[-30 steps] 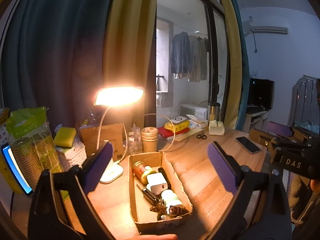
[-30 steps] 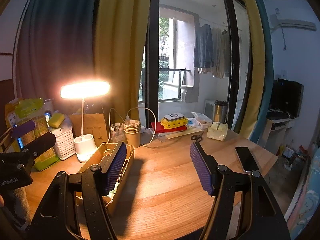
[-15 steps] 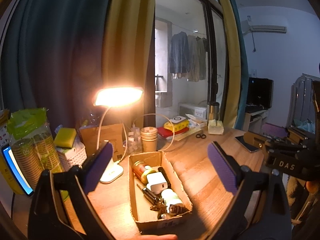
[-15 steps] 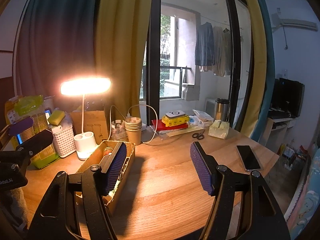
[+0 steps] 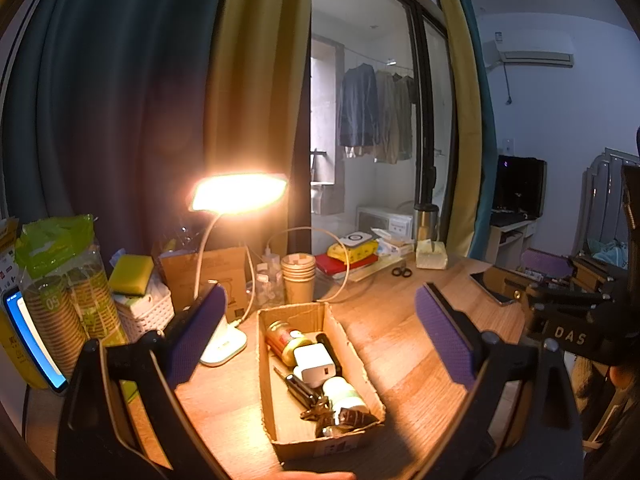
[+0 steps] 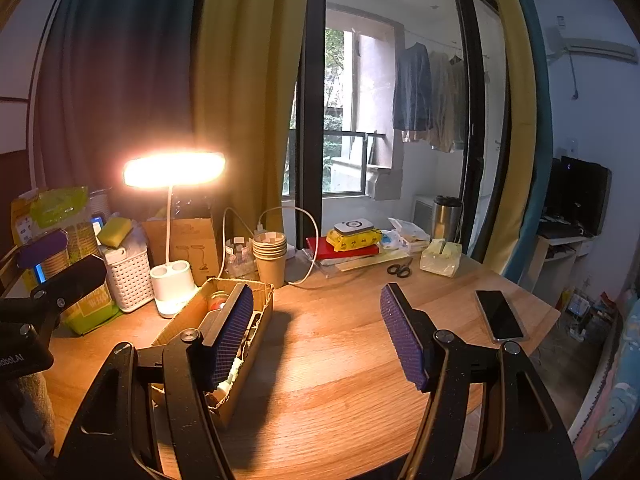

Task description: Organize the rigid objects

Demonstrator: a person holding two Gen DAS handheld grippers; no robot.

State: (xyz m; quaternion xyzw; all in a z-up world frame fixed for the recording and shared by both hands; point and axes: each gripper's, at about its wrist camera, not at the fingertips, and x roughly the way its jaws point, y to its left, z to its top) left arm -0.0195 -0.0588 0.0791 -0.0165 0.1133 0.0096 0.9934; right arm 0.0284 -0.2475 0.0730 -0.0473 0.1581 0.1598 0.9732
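Cardboard box (image 5: 344, 330) lengthwise on tabletop (image 6: 340, 360), long axis running away from cameras. Centred between left gripper (image 5: 320, 340) jaws, empty and spread. Right gripper (image 6: 320, 336) jaws likewise released, box behind left pad.

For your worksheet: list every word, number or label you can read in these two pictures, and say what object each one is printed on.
"DAS": on the black body of the right tool.
"50": on the sleeve of stacked paper cups.
"obot.AI", its start cut off: on the left tool.
Labels on the red can, yellow bag and cardboard box: too blurred.
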